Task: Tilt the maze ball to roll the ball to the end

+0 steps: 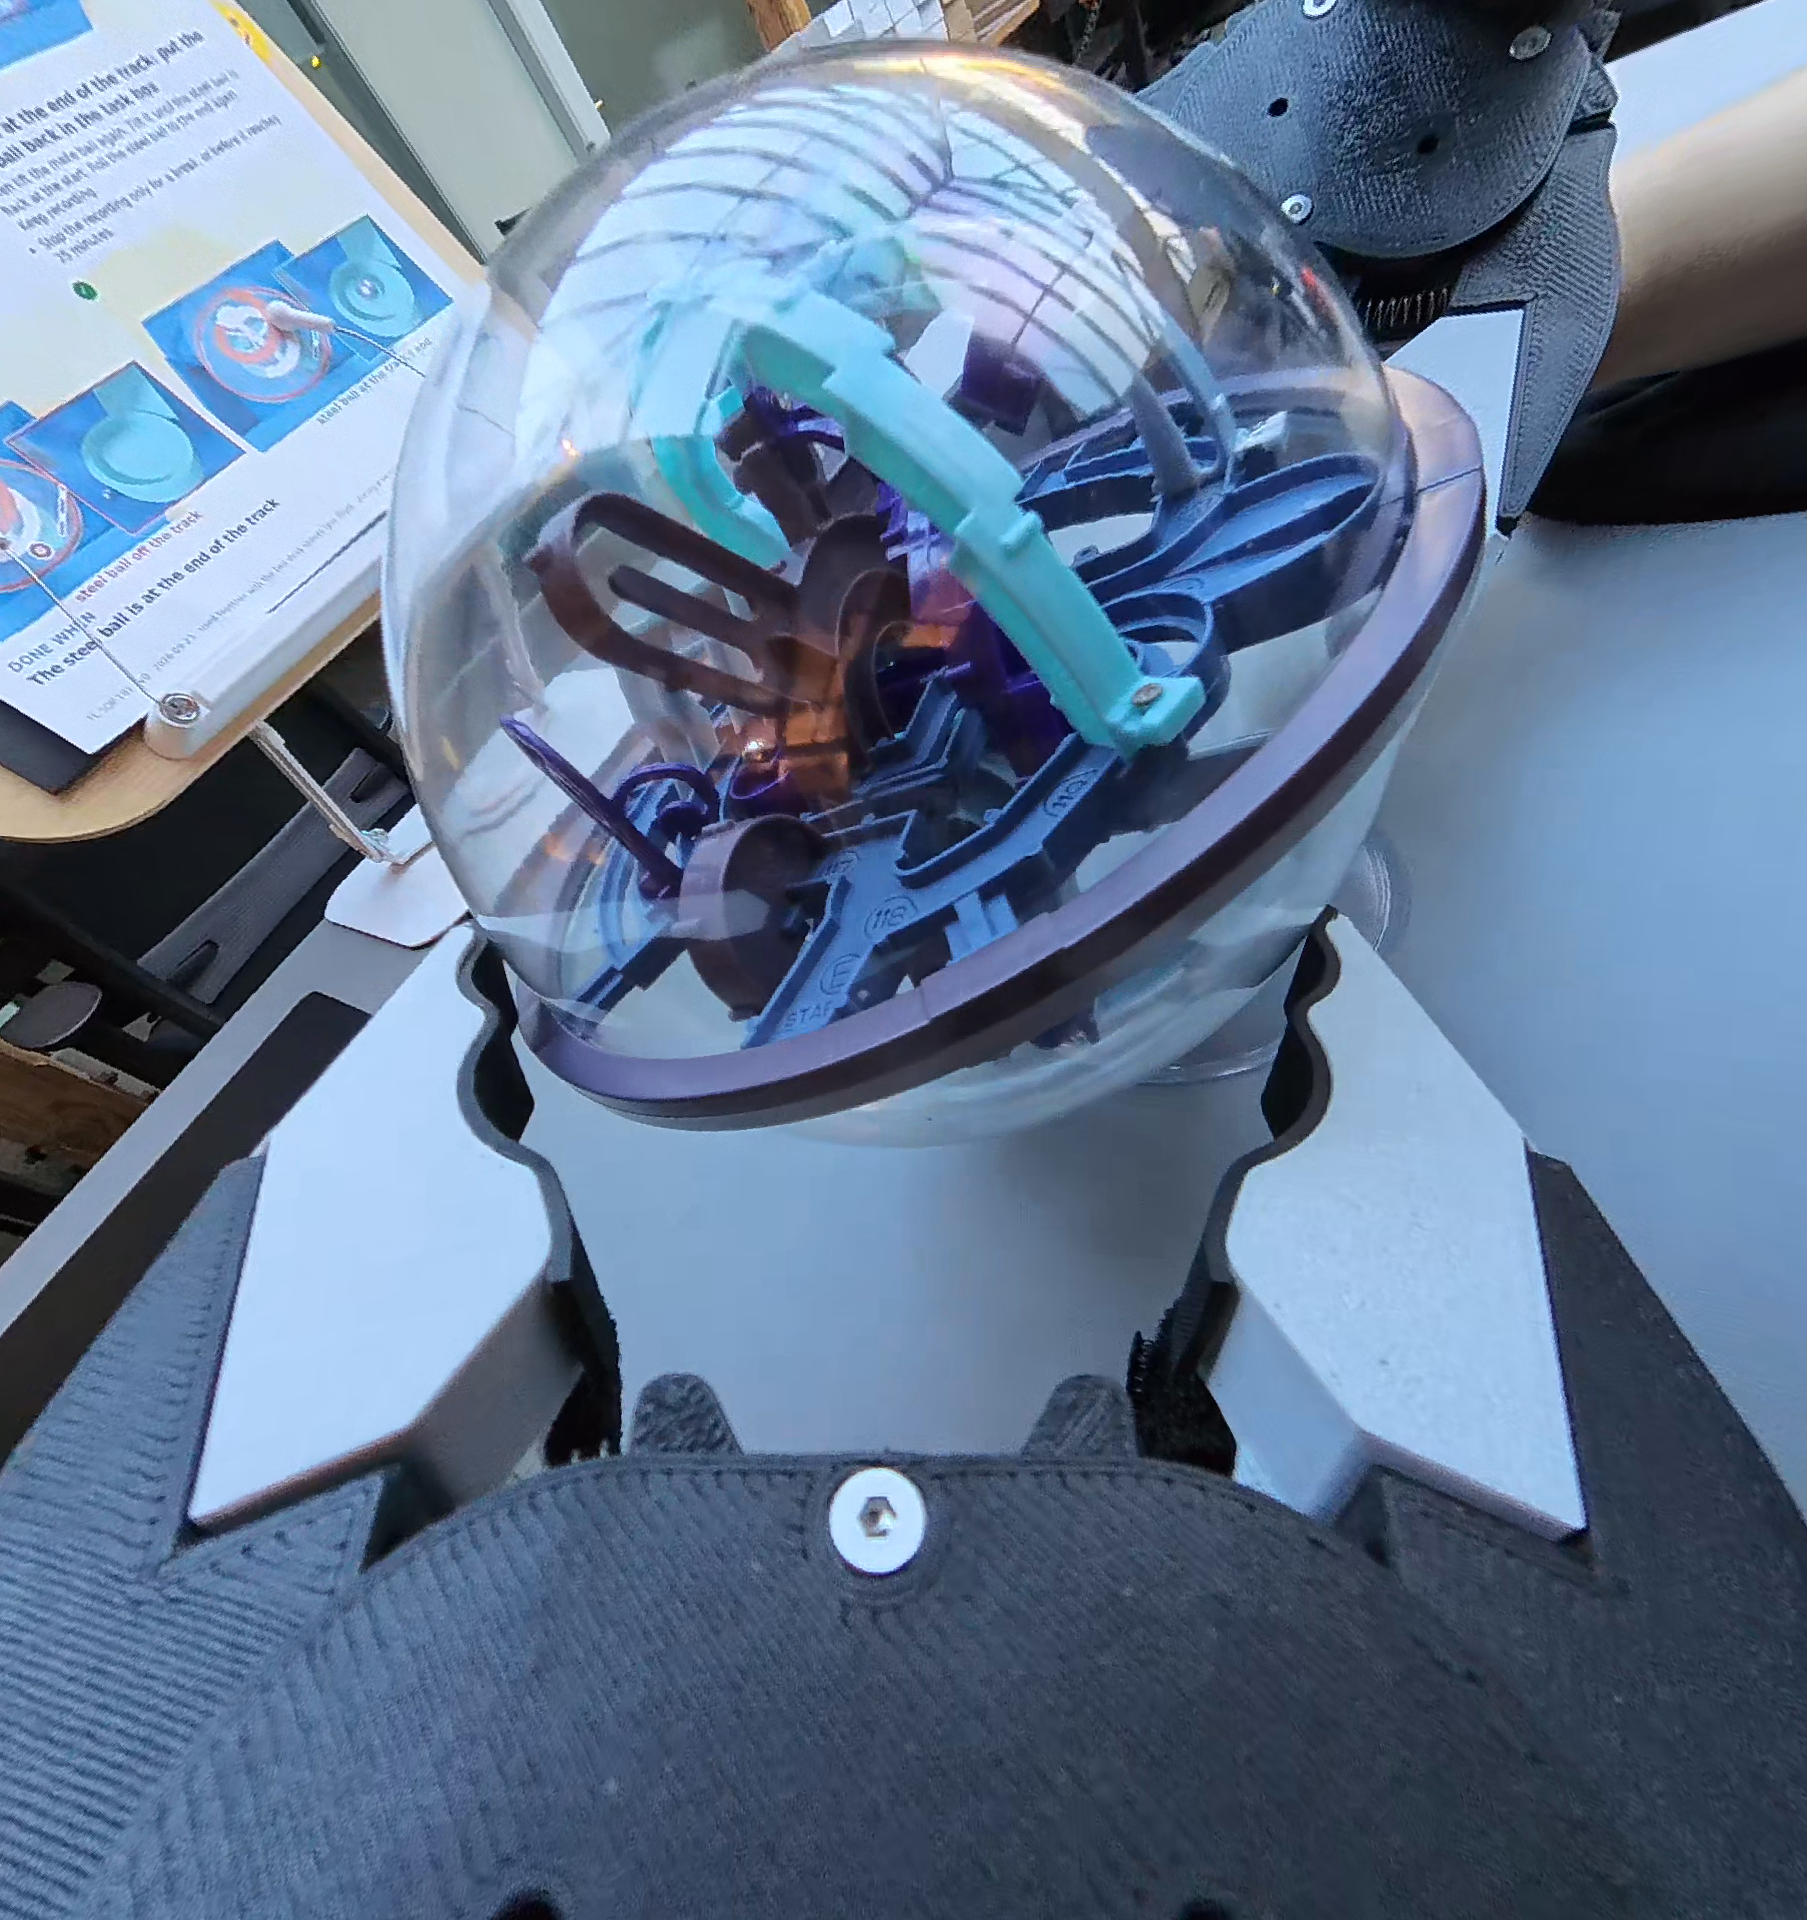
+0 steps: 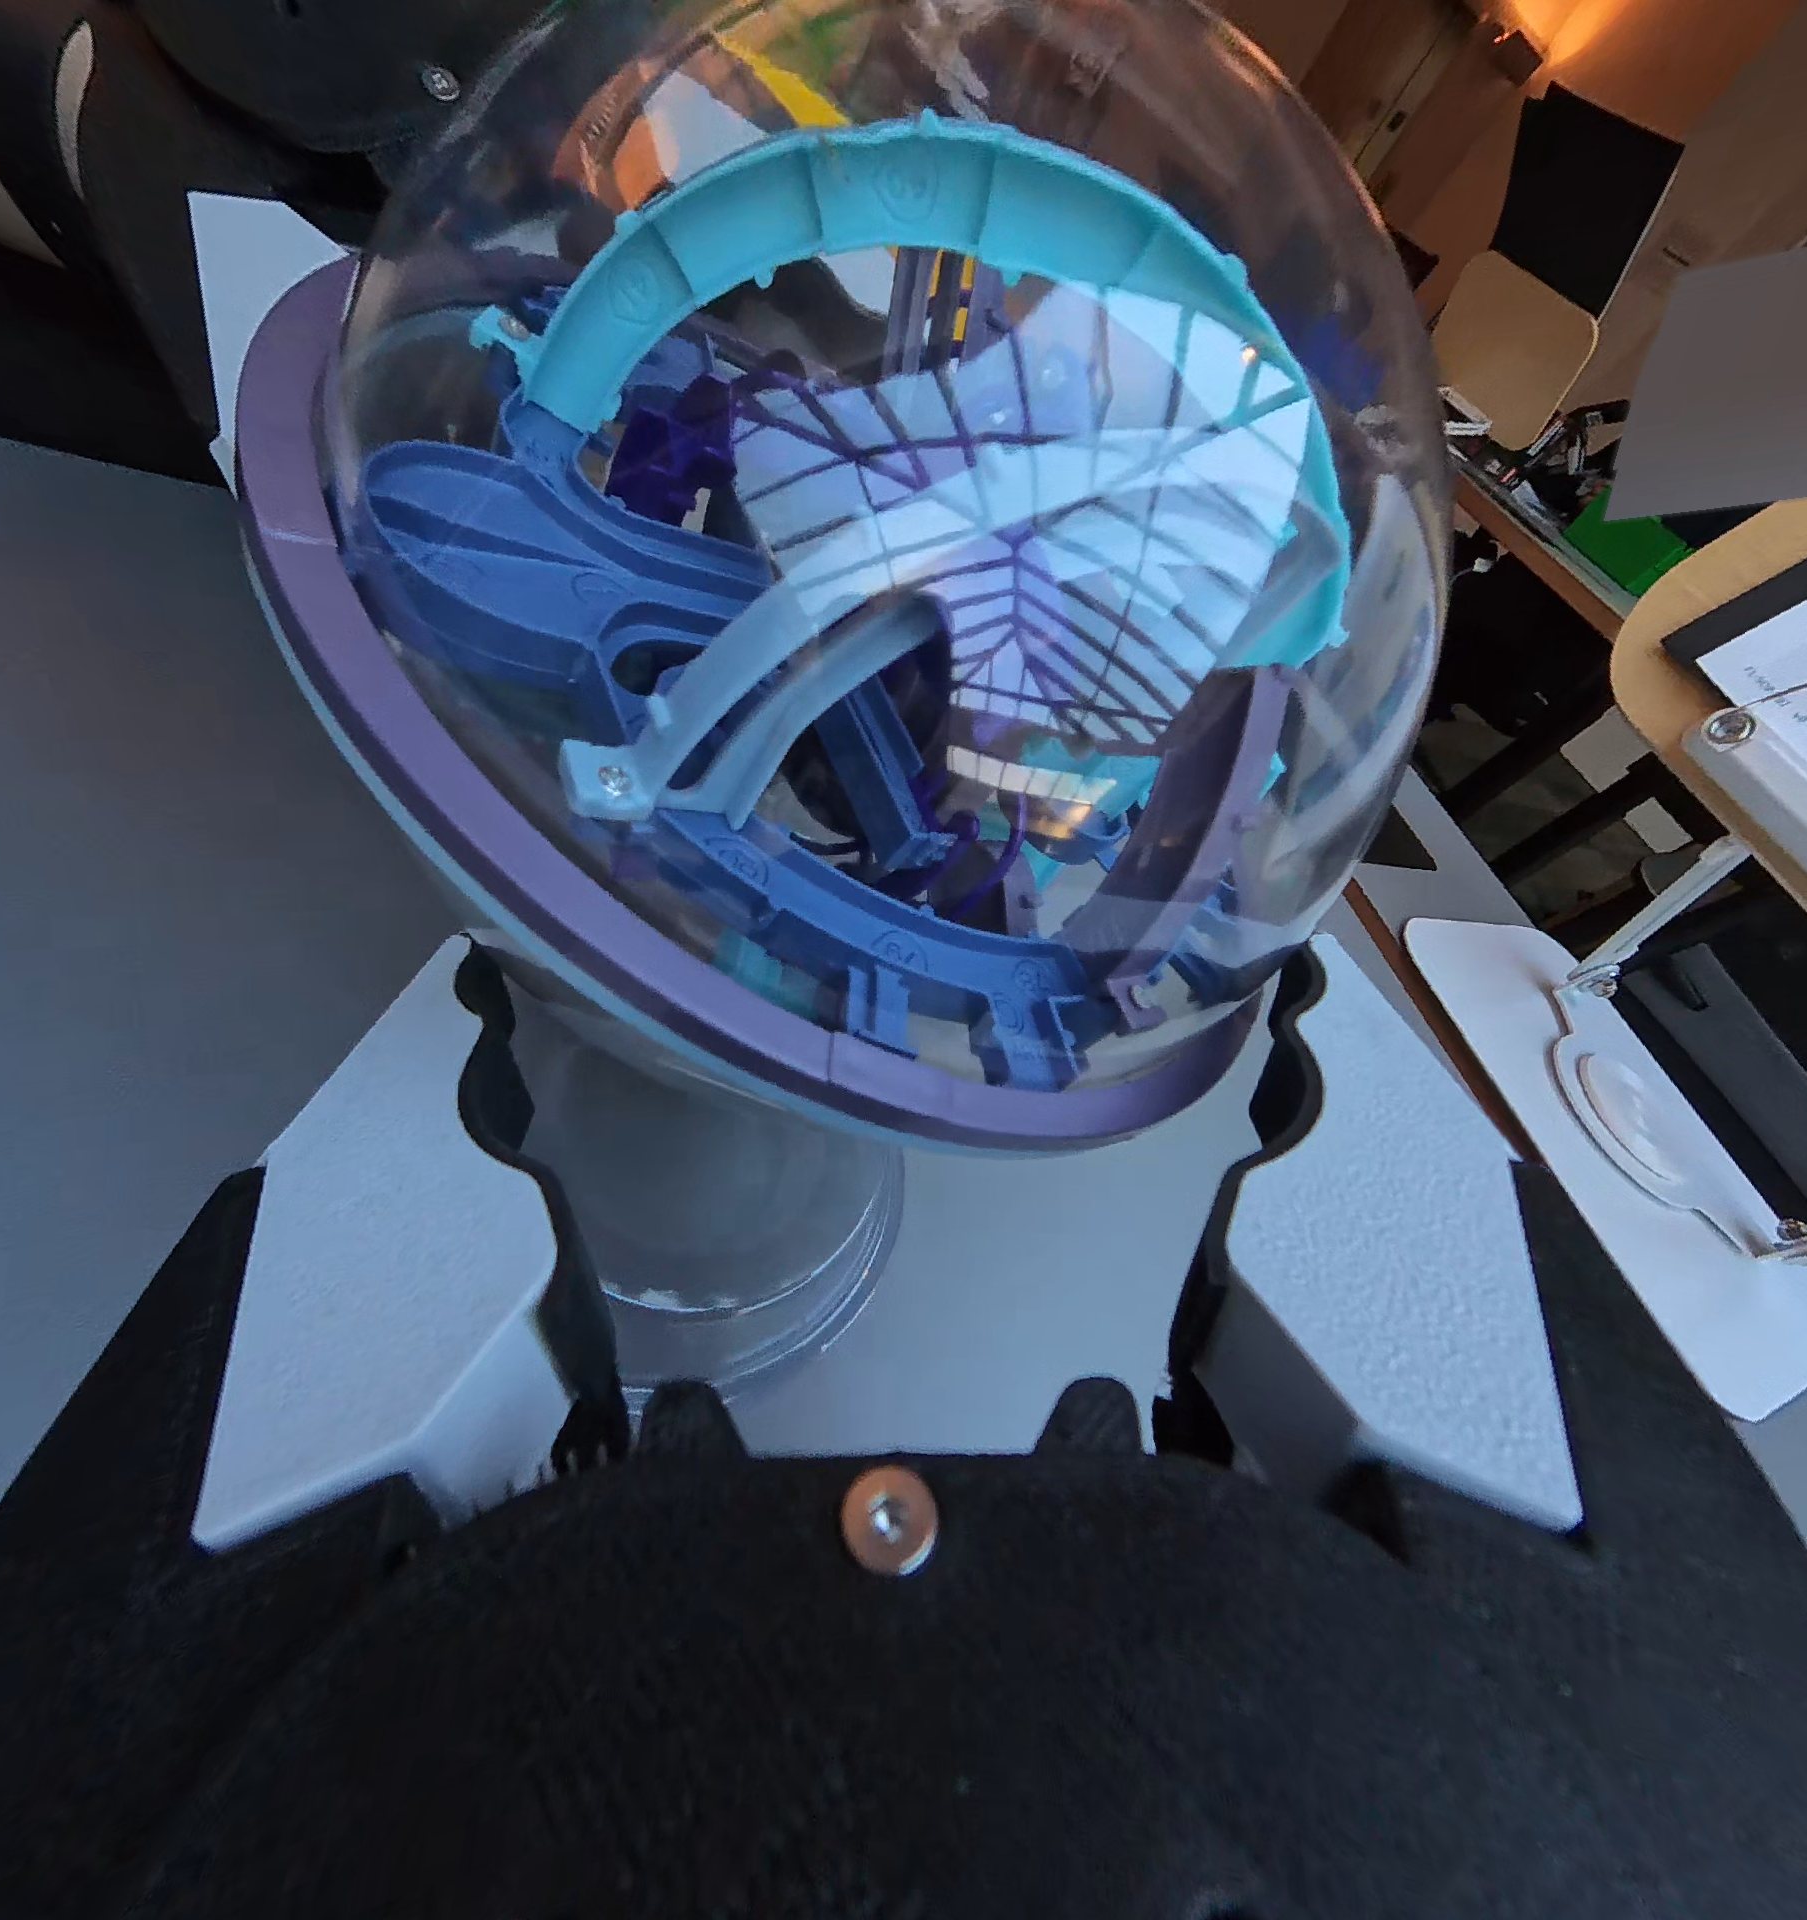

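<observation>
Left wrist view: the left gripper (image 1: pixel 894 1023) clasps the maze ball (image 1: pixel 883 582) between wide-spread fingers over the grey tabletop (image 1: pixel 1626 790); its purple rim (image 1: pixel 1294 769) slants, dome leaning up-left. The steel ball is hard to make out.

Right wrist view: the right gripper (image 2: pixel 888 1023) likewise clasps the maze ball (image 2: pixel 878 540), its dome leaning up-right, above a clear stand (image 2: pixel 743 1236) near the tabletop's (image 2: pixel 130 748) right edge.

A plain grey table (image 2: pixel 99 831) carries a clear round stand (image 2: pixel 764 1247), which seems to sit directly on the top under the maze ball (image 2: pixel 878 520). Near the table's right edge lies a flat white base plate (image 2: pixel 1657 1195) with a metal strut rising from it.
</observation>
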